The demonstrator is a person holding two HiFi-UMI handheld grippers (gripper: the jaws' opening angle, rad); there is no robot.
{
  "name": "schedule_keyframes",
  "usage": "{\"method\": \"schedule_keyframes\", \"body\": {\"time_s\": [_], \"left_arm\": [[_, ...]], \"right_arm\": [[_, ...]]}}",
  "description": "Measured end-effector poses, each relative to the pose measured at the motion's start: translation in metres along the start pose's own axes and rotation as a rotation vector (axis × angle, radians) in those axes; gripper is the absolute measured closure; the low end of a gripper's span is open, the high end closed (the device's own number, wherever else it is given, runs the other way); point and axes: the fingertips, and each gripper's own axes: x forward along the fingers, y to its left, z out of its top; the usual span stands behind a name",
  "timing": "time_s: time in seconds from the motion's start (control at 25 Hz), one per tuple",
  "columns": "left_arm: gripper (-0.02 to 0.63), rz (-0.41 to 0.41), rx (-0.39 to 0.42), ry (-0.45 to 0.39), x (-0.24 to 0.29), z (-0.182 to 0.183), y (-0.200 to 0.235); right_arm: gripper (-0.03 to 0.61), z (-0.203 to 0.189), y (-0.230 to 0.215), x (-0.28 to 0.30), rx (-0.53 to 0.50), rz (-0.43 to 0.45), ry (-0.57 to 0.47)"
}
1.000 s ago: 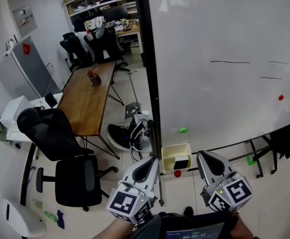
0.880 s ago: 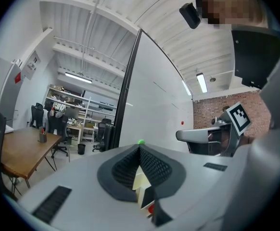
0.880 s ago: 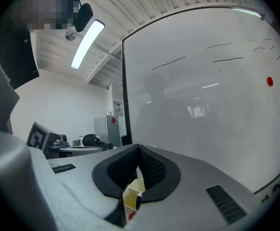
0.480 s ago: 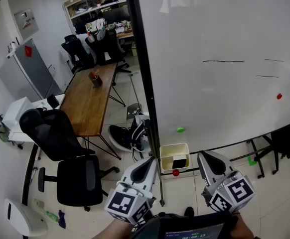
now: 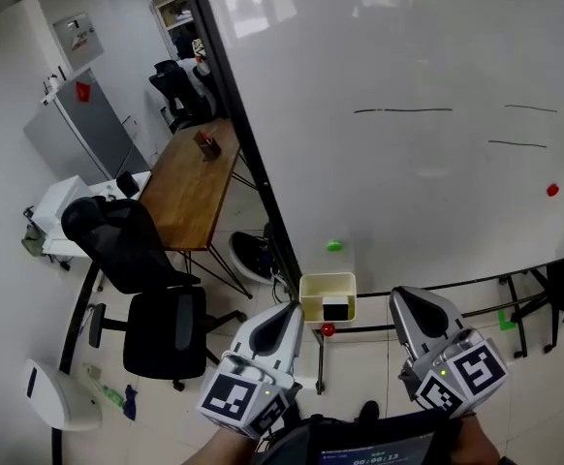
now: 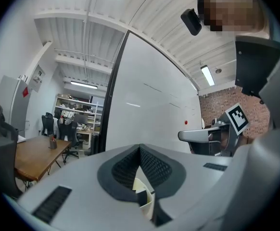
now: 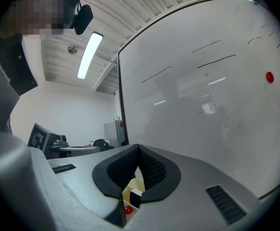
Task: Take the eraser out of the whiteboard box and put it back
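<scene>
**A:** How do the 2 claws stand?

**B:** Both are pressed shut with nothing in them. The left gripper (image 5: 293, 310) has its ribbed pads meeting at the tip. The right gripper (image 5: 404, 298) looks the same in its own view. Each points toward the board, with its marker cube at the near end.

**A:** And the eraser?

**B:** The eraser (image 5: 335, 309), a black block, sits inside the whiteboard box (image 5: 326, 281). That box is a pale cream tray fixed at the lower edge of the whiteboard (image 5: 427, 56). In the head view it lies between the 2 gripper tips, nearer the left one and apart from both. Through the slot under each gripper's closed tips you can glimpse the box with the dark block in it.

**A:** Is anything touching the box?

**B:** A red magnet (image 5: 328, 329) shows just below it, but from this angle I can't tell whether the 2 touch. A green magnet (image 5: 334, 246) sticks to the board just above the box. A second red magnet (image 5: 551, 190) sits well off to the right, under a few thin marker lines (image 5: 403, 110).

**A:** What is past the board?

**B:** To the left stands a wooden table (image 5: 190, 187) with a small dark holder (image 5: 205, 144) on it. Beside the table are a black office chair (image 5: 127, 250) and a second chair (image 5: 166, 332), both on the tiled floor.
</scene>
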Motion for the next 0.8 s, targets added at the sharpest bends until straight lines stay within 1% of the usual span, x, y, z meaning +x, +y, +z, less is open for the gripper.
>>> {"method": "schedule_keyframes", "body": {"time_s": [0.12,0.24,0.32,0.44,0.56,0.68,0.8], "left_arm": [[0.606,0.031,0.001,-0.002,0.008,0.000,-0.025],[0.606,0.040,0.012,-0.001,0.008,0.000,-0.046],[0.606,0.040,0.022,-0.006,-0.005,0.003,-0.065],[0.606,0.034,0.022,-0.028,-0.029,0.002,-0.093],[0.606,0.017,0.011,-0.042,-0.061,-0.002,-0.117],[0.606,-0.004,-0.005,-0.045,-0.098,-0.002,-0.125],[0.606,-0.022,-0.024,-0.043,-0.122,-0.009,-0.122]], "right_arm": [[0.552,0.001,-0.019,-0.015,0.004,0.043,-0.002],[0.552,0.003,-0.033,-0.028,0.009,0.044,-0.019],[0.552,0.008,-0.029,-0.048,0.011,0.046,-0.031],[0.552,0.015,-0.017,-0.082,-0.013,0.040,-0.055],[0.552,0.015,0.004,-0.117,-0.026,0.012,-0.059],[0.552,0.011,0.036,-0.140,-0.029,-0.016,-0.038],[0.552,0.005,0.058,-0.151,-0.064,-0.044,-0.006]]}}
